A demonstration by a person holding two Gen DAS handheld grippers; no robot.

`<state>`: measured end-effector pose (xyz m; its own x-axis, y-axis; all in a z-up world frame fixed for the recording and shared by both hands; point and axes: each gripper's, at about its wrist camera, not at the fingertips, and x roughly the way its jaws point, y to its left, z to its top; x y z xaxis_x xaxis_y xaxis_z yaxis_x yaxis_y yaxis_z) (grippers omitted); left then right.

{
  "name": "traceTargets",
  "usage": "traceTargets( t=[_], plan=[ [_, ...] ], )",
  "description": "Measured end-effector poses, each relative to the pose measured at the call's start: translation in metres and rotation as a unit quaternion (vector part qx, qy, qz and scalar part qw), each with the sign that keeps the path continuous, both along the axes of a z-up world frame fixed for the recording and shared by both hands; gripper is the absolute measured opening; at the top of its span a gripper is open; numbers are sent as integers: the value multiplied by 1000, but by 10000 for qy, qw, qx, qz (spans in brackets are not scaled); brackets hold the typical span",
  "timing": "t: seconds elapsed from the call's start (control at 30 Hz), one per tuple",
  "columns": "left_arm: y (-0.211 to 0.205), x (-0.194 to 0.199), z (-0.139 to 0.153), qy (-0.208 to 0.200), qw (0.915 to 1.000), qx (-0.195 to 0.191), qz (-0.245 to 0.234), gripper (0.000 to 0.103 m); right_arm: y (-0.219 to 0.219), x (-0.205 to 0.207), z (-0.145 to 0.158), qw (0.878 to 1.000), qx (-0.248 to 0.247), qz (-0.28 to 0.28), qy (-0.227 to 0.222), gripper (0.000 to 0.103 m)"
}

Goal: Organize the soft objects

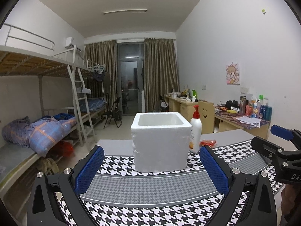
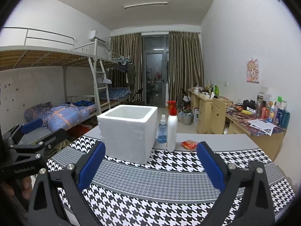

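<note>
Left wrist view: the left gripper (image 1: 151,167) hovers over the checked cloth (image 1: 150,212) with its fingers spread wide and nothing between them; 1 white foam box (image 1: 160,141) stands straight ahead on the cloth, its top uncovered, with 1 white pump bottle (image 1: 195,131) just beside it and 1 small red packet (image 1: 207,143) lying behind the bottle on the grey table (image 1: 112,145). The other gripper enters at the frame's right edge. Right wrist view: the right gripper (image 2: 150,165) likewise hangs with fingers wide apart and empty; the same box sits ahead and slightly left, with 2 bottles beside it, the white pump bottle and 1 blue spray bottle (image 2: 162,131), and the packet near the right fingertip. The packet, the only soft-looking item on the table, is probably light, crinkly and easily crushed or slipped; a gentle pinch across its middle seems safest. The foam box is probably light, stiff and brittle at the rim, so it may slide if nudged.
</note>
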<state>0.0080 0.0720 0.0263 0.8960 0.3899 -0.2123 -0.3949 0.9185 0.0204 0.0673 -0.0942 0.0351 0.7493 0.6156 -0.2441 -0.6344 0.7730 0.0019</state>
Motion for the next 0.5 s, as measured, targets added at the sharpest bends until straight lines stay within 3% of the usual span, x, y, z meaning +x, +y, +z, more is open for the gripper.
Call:
traceTargets(
  t=[0.5],
  plan=[
    [-7,-6,-24,19,9999,32,-129,102,-8,0,-24,9996,-45,-247,115,99]
  ],
)
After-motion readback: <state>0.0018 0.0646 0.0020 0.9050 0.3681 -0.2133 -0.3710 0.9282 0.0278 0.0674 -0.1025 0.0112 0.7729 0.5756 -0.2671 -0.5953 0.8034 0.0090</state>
